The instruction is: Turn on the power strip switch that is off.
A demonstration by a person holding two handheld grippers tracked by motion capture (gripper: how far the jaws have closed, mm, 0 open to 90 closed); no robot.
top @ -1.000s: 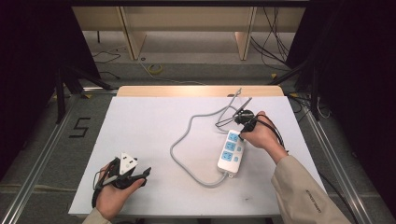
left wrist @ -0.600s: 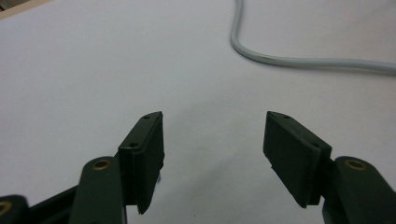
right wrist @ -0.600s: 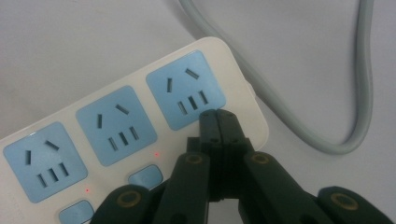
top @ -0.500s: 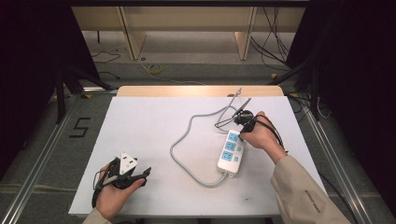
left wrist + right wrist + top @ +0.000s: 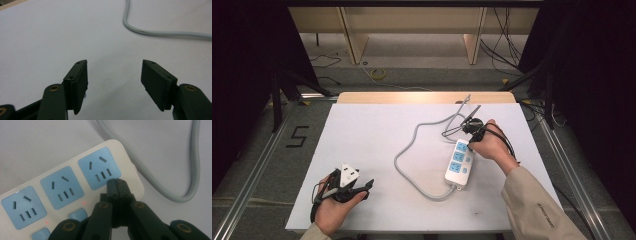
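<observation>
A white power strip (image 5: 459,163) with three blue sockets lies right of the table's middle, and its grey cable (image 5: 409,148) loops off to the left and back. My right gripper (image 5: 469,144) is shut with nothing in it. In the right gripper view its closed tips (image 5: 116,182) sit over the strip's white rim (image 5: 130,173), just below one end socket (image 5: 99,168). Whether they touch the strip I cannot tell. Small red lights glow beside the blue switch buttons (image 5: 78,215). My left gripper (image 5: 361,187) rests near the front left edge, open and holding nothing (image 5: 115,72).
White table sheet (image 5: 377,125) spreads between the two hands. A bundle of thin dark wires (image 5: 459,120) lies behind the right hand. A stretch of the grey cable (image 5: 155,32) runs ahead of the left gripper. Table edges drop to a floor with metal rails (image 5: 257,170).
</observation>
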